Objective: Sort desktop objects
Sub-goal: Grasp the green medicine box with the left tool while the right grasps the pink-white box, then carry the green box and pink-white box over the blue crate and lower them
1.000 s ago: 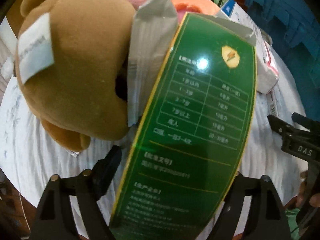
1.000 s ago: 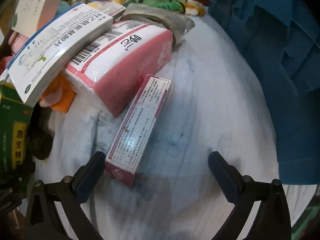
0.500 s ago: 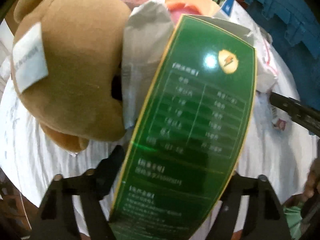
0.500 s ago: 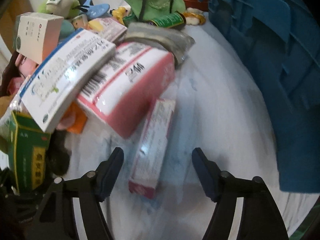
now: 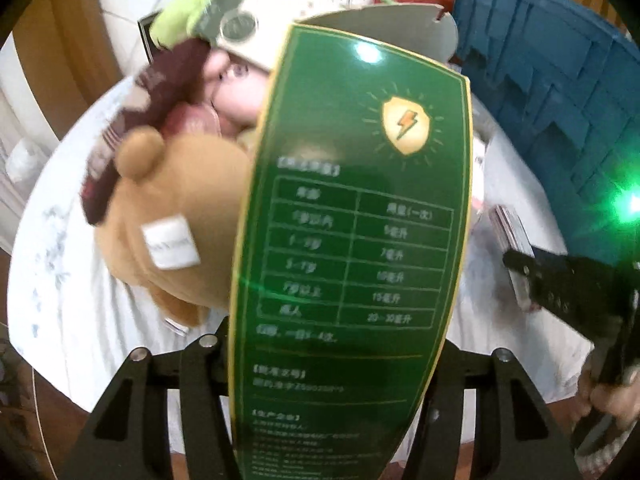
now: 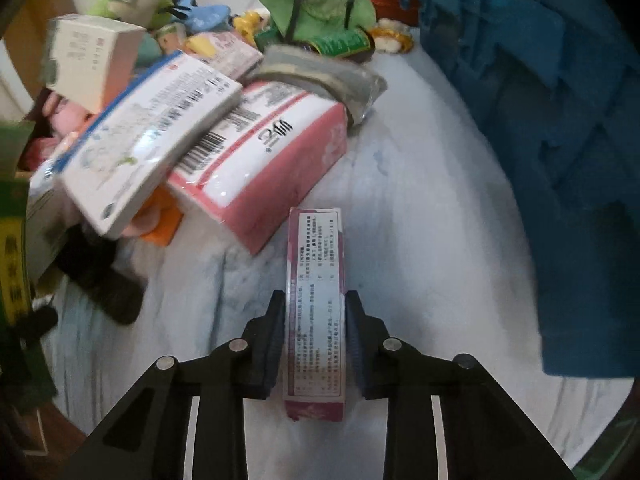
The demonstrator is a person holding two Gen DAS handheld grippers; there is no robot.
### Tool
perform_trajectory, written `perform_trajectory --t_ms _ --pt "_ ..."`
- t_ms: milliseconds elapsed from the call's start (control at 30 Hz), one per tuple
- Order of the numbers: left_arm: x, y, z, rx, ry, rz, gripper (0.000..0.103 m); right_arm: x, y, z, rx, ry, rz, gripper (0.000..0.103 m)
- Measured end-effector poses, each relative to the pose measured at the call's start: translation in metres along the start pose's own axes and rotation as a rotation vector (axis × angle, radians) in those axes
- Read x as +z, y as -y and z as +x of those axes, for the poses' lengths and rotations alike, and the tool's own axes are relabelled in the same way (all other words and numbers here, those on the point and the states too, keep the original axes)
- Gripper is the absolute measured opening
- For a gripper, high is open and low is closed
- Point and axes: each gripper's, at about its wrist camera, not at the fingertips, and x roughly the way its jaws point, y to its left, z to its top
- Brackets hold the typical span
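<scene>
My left gripper [image 5: 332,344] is shut on a tall green medicine box [image 5: 352,240] with yellow edging and holds it upright, lifted above the pile. The box fills the middle of the left wrist view and hides the fingertips. My right gripper [image 6: 314,332] is shut on a slim pink and white box [image 6: 316,300] that lies lengthwise between the pads on the white cloth. The right gripper also shows in the left wrist view [image 5: 560,284] at the right edge, and the green box's edge shows in the right wrist view [image 6: 14,240].
A brown plush bear [image 5: 172,224] and a doll [image 5: 236,88] lie left of the green box. A pink tissue pack [image 6: 276,160], a white and blue box [image 6: 140,140], plush toys [image 6: 316,4] and a grey pouch [image 6: 320,76] crowd the far left. A blue crate [image 6: 560,120] stands at the right.
My left gripper has lifted the green box up and away from the bear. My right gripper has moved onto the slim pink box and closed from wide open onto it.
</scene>
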Motion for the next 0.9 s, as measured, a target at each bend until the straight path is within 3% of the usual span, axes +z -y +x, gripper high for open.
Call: perform_trajectory --t_ms 233,400,567,767,900 --pt "0.014 0.004 -0.051 -0.004 0.104 0.018 0.055 0.008 0.011 -0.066 0.055 0.140 0.000 0.028" --pt "0.018 0.009 -0.088 -0.024 0.197 0.045 0.055 0.038 -0.036 -0.149 0.065 0.298 -0.025 0.028" --pt "0.024 0.014 -0.129 -0.076 0.294 0.083 0.055 0.041 -0.051 -0.227 0.047 0.435 -0.048 0.028" --pt "0.033 0.065 -0.167 -0.134 0.397 0.139 0.055 0.035 -0.042 -0.298 -0.029 0.579 -0.045 0.028" --pt "0.050 0.113 -0.188 -0.165 0.442 0.192 0.055 0.034 -0.010 -0.332 -0.083 0.651 -0.034 0.028"
